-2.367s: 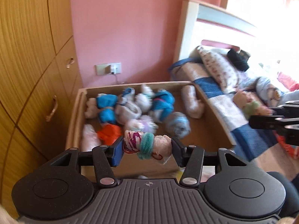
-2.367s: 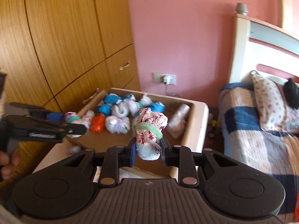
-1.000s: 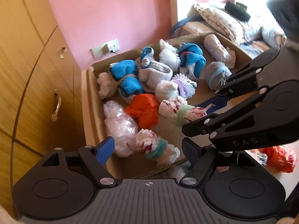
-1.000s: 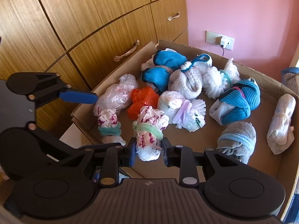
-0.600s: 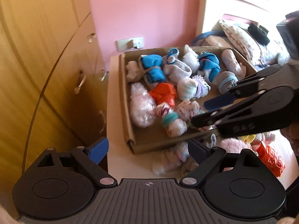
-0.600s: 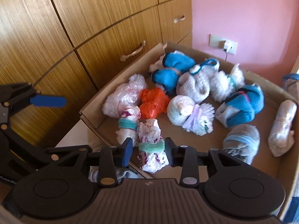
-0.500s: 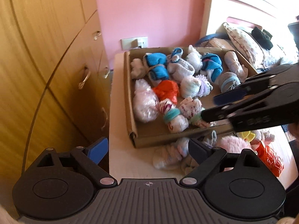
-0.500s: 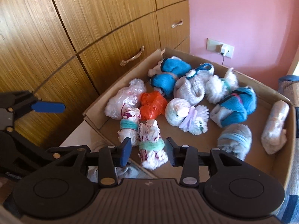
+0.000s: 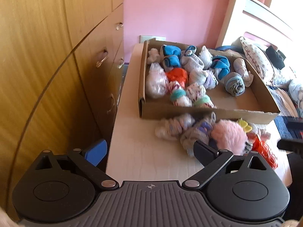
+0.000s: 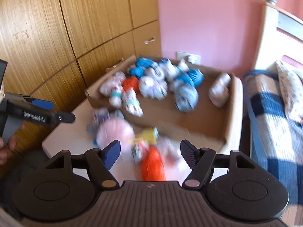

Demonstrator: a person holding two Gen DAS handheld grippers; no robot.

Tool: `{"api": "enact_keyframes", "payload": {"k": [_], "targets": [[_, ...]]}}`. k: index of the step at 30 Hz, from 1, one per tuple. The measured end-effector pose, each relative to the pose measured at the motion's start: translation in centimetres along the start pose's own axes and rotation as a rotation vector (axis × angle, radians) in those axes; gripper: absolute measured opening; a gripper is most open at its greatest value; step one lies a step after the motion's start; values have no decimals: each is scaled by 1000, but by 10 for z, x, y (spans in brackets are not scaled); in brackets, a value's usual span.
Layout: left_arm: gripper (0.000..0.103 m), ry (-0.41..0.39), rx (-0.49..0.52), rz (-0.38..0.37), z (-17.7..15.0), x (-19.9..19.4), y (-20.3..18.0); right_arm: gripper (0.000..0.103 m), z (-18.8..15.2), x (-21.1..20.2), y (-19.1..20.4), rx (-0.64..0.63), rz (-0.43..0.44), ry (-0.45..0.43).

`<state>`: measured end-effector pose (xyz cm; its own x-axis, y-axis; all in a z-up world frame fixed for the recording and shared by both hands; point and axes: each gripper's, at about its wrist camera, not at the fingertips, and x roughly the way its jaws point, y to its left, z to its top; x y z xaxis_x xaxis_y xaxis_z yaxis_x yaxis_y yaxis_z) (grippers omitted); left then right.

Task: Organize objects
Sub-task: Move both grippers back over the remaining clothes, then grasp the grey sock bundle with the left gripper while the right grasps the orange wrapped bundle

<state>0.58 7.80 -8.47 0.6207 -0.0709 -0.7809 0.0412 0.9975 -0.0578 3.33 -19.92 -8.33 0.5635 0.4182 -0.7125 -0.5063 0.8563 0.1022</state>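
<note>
Rolled socks point(image 9: 178, 87) fill your cardboard box point(image 9: 208, 111) and more lie loose on the table point(image 9: 136, 151) just past your left gripper point(image 9: 149, 151) and right gripper point(image 10: 150, 154), both opening wider with nothing held.

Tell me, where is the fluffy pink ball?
In the left wrist view the fluffy pink ball sits on the table, outside the cardboard box, between a grey sock bundle and an orange bag.
</note>
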Motion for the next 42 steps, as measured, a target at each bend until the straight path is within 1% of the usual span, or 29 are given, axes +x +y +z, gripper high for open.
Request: {"api": "enact_keyframes", "payload": {"k": [3,5,10,12,13,16,20,22,24,26,30,34,36,38,42], "targets": [[99,-12,-3,16,-16,-5,-8,64,-23,-2,-4,23,-12,4],[99,-8,-9,14,-25,-7,-13,62,-32,1,-6,43,-10,19],[100,9,-9,12,-39,-8,-23,61,-32,10,-7,48,-15,20],[100,11,5,12,-40,-8,-28,55,-34,13,-8,52,-6,29],[100,12,10,9,-38,-7,-29,53,-38,13,-8,52,-3,33],[100,-8,36,4,-30,-6,-36,53,-40,19,-8,47,-8,42],[98,-25,82,9,-14,6,-42,53,-42,24,-10,51,-17,52],[94,-17,59,0,-5,13,-39,53,-44,24,-11,54,-21,55],[88,2,9,-29,2,19,-33,53,-45,23,-11,52,-21,52],[88,10,-14,-45,4,22,-31,53,-46,23,-11,49,-20,50],[83,31,0,-64,8,31,-37,51,-46,26,-11,52,-15,55],[78,52,-11,-94,8,40,-41,48,-45,29,-12,53,-13,62],[74,64,-25,-108,10,45,-41,47,-45,30,-12,53,-11,63],[73,70,-45,-119,11,48,-40,47,-45,30,-11,56,-12,61],[69,82,-58,-140,14,53,-43,41,-46,31,-11,59,-8,65]]}}
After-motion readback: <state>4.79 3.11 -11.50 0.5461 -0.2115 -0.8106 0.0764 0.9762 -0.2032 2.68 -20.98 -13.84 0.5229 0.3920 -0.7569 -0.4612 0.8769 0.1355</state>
